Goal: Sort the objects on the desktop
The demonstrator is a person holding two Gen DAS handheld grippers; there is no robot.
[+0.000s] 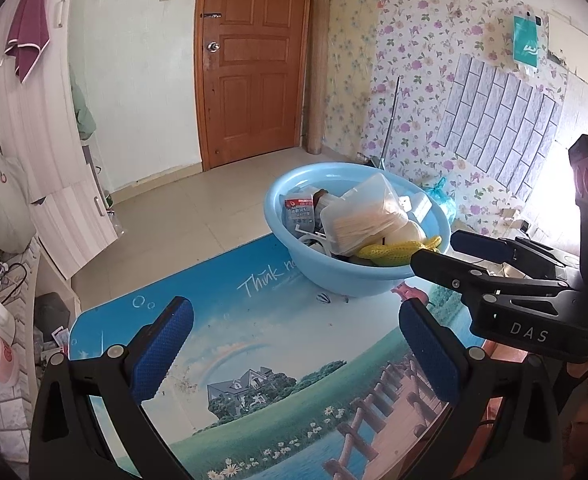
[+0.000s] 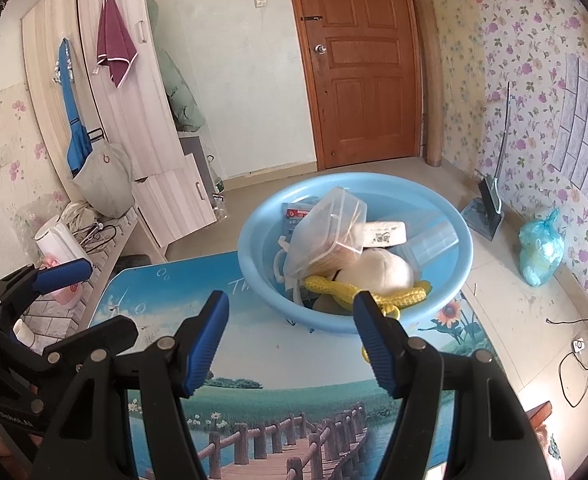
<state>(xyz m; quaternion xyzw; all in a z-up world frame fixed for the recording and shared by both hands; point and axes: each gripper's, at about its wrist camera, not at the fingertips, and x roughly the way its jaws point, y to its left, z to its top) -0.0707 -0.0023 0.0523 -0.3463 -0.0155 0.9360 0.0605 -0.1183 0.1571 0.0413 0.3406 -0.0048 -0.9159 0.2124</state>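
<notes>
Small table (image 2: 253, 364) with printed landscape top, light blue basin (image 2: 253, 256) on its far edge

Both grippers are empty with the blue pads spread wide. The left gripper (image 1: 294, 344) points straight ahead, and the right gripper (image 2: 289, 336) sits just beside it, level, aimed the same way.

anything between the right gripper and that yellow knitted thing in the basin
Nothing visible blocks it. The right gripper is open just short of the blue basin, and the yellow knitted thing lies on top at the near rim, uncovered.
</notes>
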